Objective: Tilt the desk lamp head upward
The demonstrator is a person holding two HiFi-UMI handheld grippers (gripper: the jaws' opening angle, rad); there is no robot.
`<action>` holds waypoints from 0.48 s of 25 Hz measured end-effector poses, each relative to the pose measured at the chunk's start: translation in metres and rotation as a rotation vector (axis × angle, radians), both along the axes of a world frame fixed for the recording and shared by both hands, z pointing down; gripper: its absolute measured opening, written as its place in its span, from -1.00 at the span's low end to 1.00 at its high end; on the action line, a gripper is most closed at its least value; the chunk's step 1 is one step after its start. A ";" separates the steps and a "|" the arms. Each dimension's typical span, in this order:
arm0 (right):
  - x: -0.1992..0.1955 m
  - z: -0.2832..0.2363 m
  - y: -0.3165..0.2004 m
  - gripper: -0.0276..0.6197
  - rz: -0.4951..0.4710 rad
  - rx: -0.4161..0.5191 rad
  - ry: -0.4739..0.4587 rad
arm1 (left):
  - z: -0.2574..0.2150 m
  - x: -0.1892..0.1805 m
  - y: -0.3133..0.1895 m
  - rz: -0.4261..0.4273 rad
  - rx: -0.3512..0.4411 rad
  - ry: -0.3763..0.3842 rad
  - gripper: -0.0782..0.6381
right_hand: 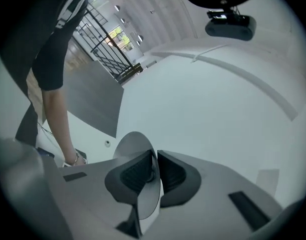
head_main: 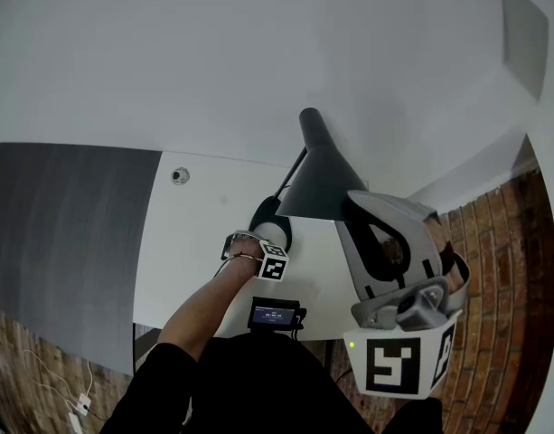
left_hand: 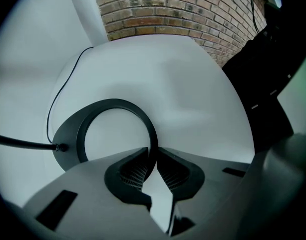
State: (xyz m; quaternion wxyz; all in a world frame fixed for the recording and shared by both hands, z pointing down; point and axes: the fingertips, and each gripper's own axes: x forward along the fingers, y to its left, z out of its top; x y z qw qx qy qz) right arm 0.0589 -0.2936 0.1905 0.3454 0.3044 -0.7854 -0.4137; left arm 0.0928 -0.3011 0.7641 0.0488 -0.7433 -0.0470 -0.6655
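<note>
A white desk (head_main: 204, 233) stands against a pale wall, with a dark grey panel (head_main: 60, 233) along its left side and a red brick floor (head_main: 493, 269) to the right. The desk lamp is near the middle of the desk. Its dark cone-shaped lamp head (head_main: 322, 174) has its narrow end toward the wall and its wide rim toward the person. A thin stem (head_main: 292, 174) runs down from the head to a black ring base (head_main: 263, 213) that lies flat on the desk.

The right gripper (right_hand: 155, 171) reaches in from the near right, and its jaws are clenched on the thin wall of the lamp head at the rim. One pad is inside the shade and one is outside.

The person's left arm (head_main: 204, 306) stretches forward and holds the left gripper (left_hand: 153, 156) pointing straight down. Its jaws grasp the rim of the ring base, which passes between the pads. Each gripper carries a marker cube (head_main: 399, 364).

A black cable (left_hand: 23, 143) plugs into the side of the base opposite the grip. A small black device with a lit screen (head_main: 275, 316) sits at the desk's near edge. A round grommet (head_main: 179, 176) is set into the desktop close to the grey panel.
</note>
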 end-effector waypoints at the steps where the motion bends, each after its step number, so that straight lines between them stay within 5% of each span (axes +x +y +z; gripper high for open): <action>1: 0.000 -0.001 -0.001 -0.79 0.002 -0.027 -0.012 | 0.000 -0.001 0.000 0.004 0.003 -0.005 -0.64; 12: 0.003 -0.011 -0.010 -0.79 0.026 -0.163 -0.088 | 0.000 -0.001 0.001 0.018 0.015 -0.018 -0.64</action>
